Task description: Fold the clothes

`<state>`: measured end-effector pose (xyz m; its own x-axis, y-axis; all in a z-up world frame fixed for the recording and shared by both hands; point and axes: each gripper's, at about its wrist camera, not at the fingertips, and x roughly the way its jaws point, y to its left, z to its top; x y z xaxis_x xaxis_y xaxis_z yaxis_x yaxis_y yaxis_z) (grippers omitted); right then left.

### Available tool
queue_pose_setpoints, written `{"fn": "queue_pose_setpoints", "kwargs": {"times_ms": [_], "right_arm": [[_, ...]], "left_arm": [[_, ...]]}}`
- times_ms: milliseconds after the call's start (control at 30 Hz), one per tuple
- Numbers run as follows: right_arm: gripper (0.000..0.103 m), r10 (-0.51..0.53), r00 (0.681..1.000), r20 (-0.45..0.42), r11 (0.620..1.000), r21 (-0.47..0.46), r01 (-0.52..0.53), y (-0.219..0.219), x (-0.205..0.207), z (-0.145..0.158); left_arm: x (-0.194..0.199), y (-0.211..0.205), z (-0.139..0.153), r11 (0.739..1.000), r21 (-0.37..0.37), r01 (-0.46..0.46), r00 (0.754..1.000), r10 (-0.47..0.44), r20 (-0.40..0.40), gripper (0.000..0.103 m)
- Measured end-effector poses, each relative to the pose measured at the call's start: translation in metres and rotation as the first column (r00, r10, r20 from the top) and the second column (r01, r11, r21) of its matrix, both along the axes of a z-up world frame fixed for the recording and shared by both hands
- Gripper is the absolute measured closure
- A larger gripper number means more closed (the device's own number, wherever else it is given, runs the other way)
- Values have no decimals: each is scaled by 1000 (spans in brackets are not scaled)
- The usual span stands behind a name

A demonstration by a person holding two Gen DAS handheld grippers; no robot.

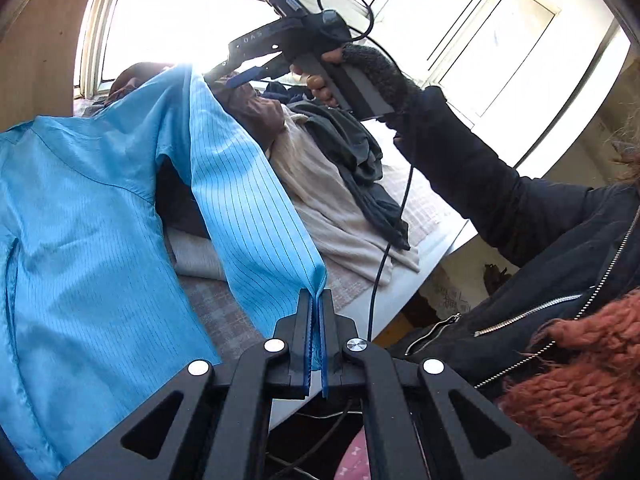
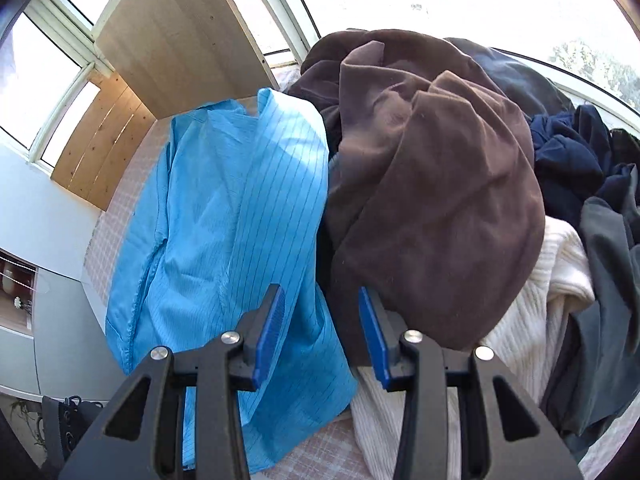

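Observation:
A light blue pinstriped garment (image 1: 80, 200) (image 2: 224, 200) lies spread on the table. One of its sleeves (image 1: 248, 200) is lifted off the body. My left gripper (image 1: 316, 300) is shut on that sleeve's cuff, with the blue cloth pinched between its pads. The right gripper (image 2: 322, 312) (image 1: 240, 76), carried by a gloved hand (image 1: 372, 68), hovers open over the seam where the blue garment meets a brown one. Nothing is between its pads.
To the right of the blue garment is a heap of clothes: a brown garment (image 2: 432, 184), a cream knit (image 2: 540, 280), dark grey (image 2: 608, 260) and navy (image 2: 568, 152) pieces. A checked cloth covers the table (image 1: 224, 312). A black cable (image 1: 380, 272) hangs by the table edge. A person's black jacket (image 1: 540, 240) is close at right.

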<state>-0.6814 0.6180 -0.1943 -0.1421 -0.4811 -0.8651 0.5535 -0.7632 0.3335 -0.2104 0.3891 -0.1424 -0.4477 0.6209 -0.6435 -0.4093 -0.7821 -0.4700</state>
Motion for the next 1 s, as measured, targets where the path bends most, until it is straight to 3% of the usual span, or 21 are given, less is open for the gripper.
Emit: {"fn": "queue_pose_setpoints", "kwargs": {"times_ms": [67,133,267,367,433,567,700,800,933,1000], "right_arm": [[57,36,999,-31,999,4,-36,-21,-15,12],[57,45,997,-58,999,30,-43,-43,-28,18],[57,118,992,-37,993,31,-117,-80,-40,15],[57,177,984,-21,978,117,-173,-109,-38,-3],[57,189,981,51,971,139,-195,-123,-41,-21],[56,148,962,231,981,91,-173,-129,-52,-50],[57,80,966,246,995,31,-91,-110,-63,-54],[57,78,951,299,997,-25,-74,-101,-64,-63],[57,93,940,330,995,-53,-80,-105,-55,-74],[56,101,929,357,994,-74,-80,-109,-52,-79]], "left_arm": [[25,-20,18,997,19,-81,997,81,-17,101],[49,-48,23,979,51,-196,980,197,2,101],[82,-98,3,905,59,-420,905,414,96,101],[83,-107,-22,883,78,-462,882,449,145,103],[77,-100,-33,896,72,-439,892,425,157,103],[78,-91,-37,921,79,-382,919,369,140,101],[89,-109,-31,903,51,-427,899,417,132,101],[103,-138,-29,858,16,-513,853,507,127,101],[120,-187,-47,762,-62,-645,745,645,170,100],[126,-206,-64,729,-98,-678,703,681,205,101]]}}
